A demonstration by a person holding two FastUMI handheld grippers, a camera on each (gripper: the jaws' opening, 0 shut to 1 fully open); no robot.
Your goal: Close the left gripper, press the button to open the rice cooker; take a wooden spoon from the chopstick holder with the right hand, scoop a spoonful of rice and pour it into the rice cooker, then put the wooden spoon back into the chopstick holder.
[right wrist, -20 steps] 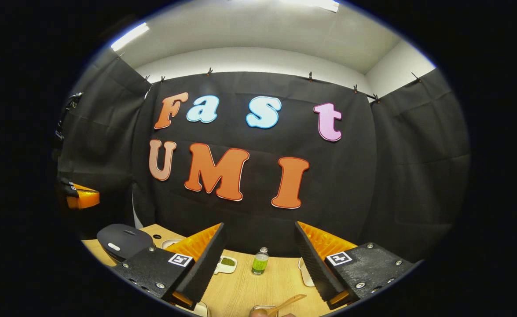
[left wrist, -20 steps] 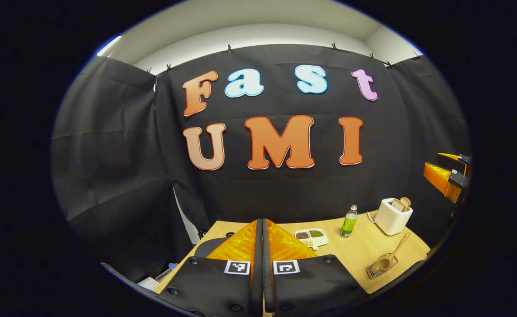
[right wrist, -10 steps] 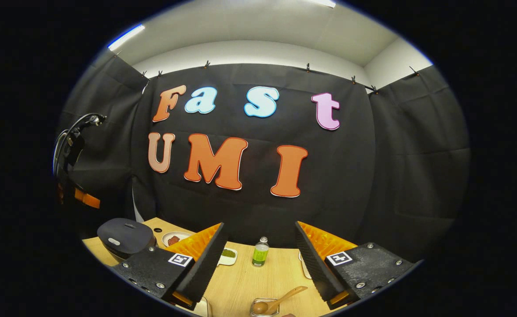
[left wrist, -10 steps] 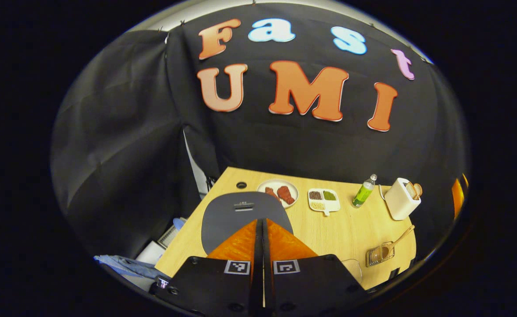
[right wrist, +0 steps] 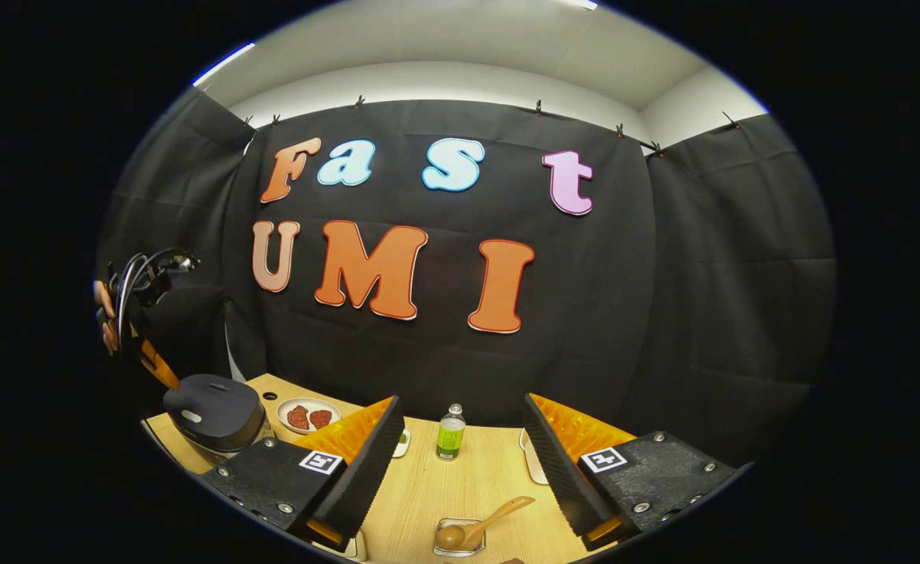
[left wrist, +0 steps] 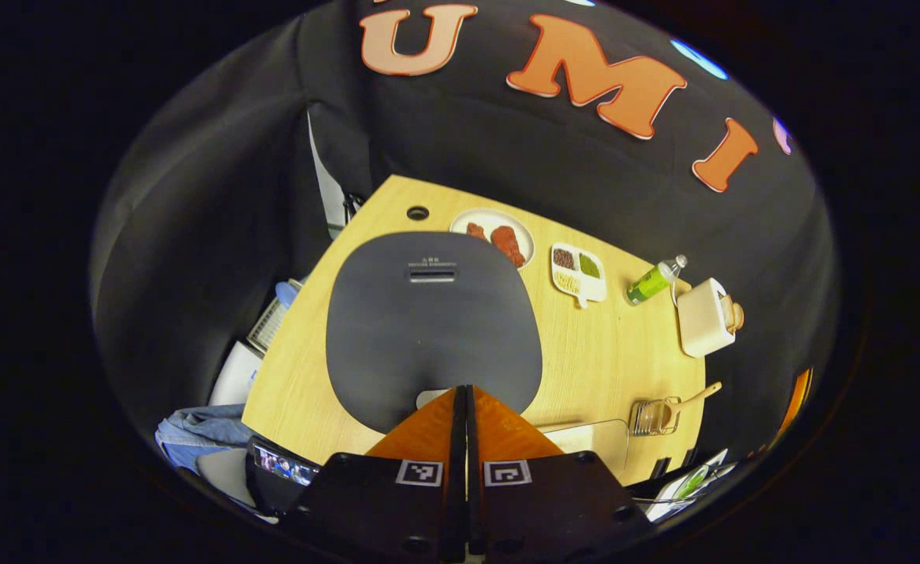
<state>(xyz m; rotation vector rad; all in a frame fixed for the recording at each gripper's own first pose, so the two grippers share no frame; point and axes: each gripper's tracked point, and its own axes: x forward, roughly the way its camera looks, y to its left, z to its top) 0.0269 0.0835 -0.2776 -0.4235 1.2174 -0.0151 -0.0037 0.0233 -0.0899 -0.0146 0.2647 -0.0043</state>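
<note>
My left gripper [left wrist: 466, 389] has its fingers pressed together, empty, tips over the pale button [left wrist: 431, 398] at the near edge of the rice cooker [left wrist: 434, 325], lid down. My right gripper [right wrist: 463, 427] stands spread wide, holding nothing. Below it the wooden spoon [right wrist: 477, 524] leans in the chopstick holder [right wrist: 460, 538] on the table [right wrist: 444, 489].

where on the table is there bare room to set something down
Bare wood lies between the rice cooker and the chopstick holder, below the divided dish. The far edge is crowded: plate, dish, green bottle, toaster.
</note>
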